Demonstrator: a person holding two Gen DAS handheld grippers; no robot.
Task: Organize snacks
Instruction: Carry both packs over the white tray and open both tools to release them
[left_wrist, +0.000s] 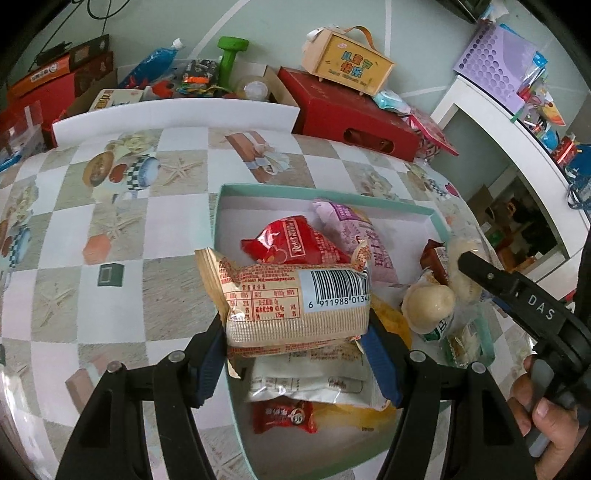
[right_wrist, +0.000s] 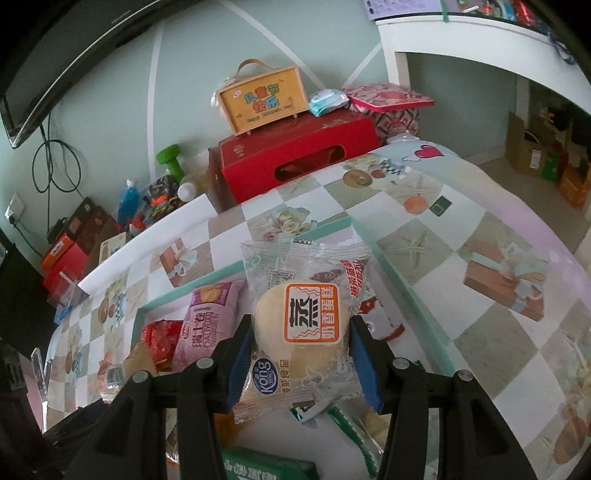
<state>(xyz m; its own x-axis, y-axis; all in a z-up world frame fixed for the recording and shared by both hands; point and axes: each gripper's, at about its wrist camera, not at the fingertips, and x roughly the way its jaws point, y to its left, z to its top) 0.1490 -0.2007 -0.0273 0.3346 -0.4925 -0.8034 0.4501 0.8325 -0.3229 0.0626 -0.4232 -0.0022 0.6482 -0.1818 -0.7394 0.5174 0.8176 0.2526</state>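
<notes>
The beige snack pack (left_wrist: 295, 299) with the barcode is pinched across its width by the left claw (left_wrist: 295, 354), held just above the teal box (left_wrist: 325, 192) at about 6 o'clock of the box's middle. Under it lie a white pack (left_wrist: 306, 380) and a small red pack (left_wrist: 284, 416); at 12 o'clock of it sit a red bag (left_wrist: 295, 243) and a pink bag (left_wrist: 351, 229). The right claw (right_wrist: 299, 358) is pinching a clear-wrapped steamed cake (right_wrist: 303, 325) over the same box, at 3 o'clock of the pink bag (right_wrist: 207, 321).

The step looks like setting both packs down inside the box. To do it well, I would lower each one flat into a bare patch of the white floor toward 12 o'clock, rather than onto the pile, keeping the squeeze gentle since both are soft. The two claws are near each other, so one pack should go down at a time. The checked worktop (left_wrist: 122, 221) around the box carries no loose snack that I can see
</notes>
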